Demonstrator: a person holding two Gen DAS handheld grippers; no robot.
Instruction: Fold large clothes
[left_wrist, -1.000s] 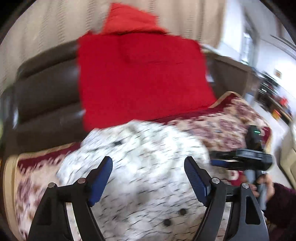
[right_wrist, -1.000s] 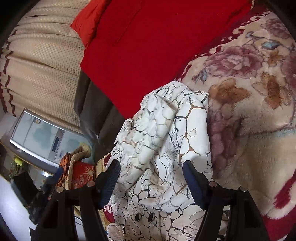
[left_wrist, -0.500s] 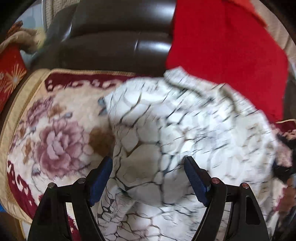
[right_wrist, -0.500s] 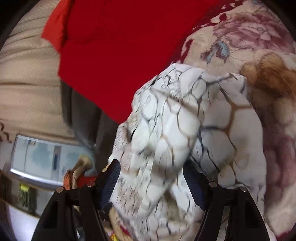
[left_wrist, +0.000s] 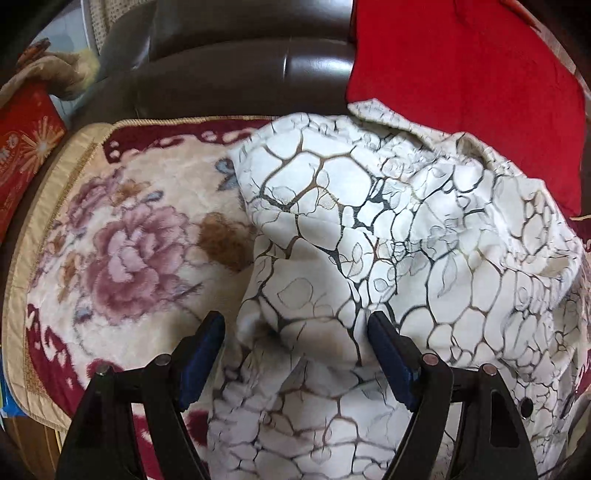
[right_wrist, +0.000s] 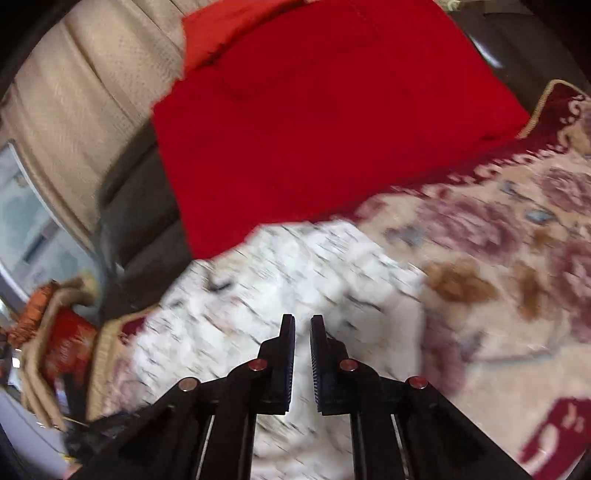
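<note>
Over the floral blanket (left_wrist: 122, 258), the left gripper (left_wrist: 295, 332) gapes around a white garment (left_wrist: 369, 221) fold, while the right gripper (right_wrist: 303, 328) has just closed nearly together, motion blur hiding any pinched cloth.

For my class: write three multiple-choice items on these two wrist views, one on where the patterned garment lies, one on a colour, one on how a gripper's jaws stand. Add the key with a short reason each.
1. Where does the white garment with a dark crackle print lie?
A. on the floral plush blanket
B. on a wooden floor
C. in a basket

2. What colour is the plain cloth draped over the dark leather sofa back?
A. green
B. red
C. blue

3. How do the right gripper's jaws stand?
A. wide apart
B. clamped on a bottle
C. nearly together

Key: 1 A, blanket shows around the garment; 2 B, plainly red in both views; 3 C, only a thin slit remains, having just been closing.
</note>
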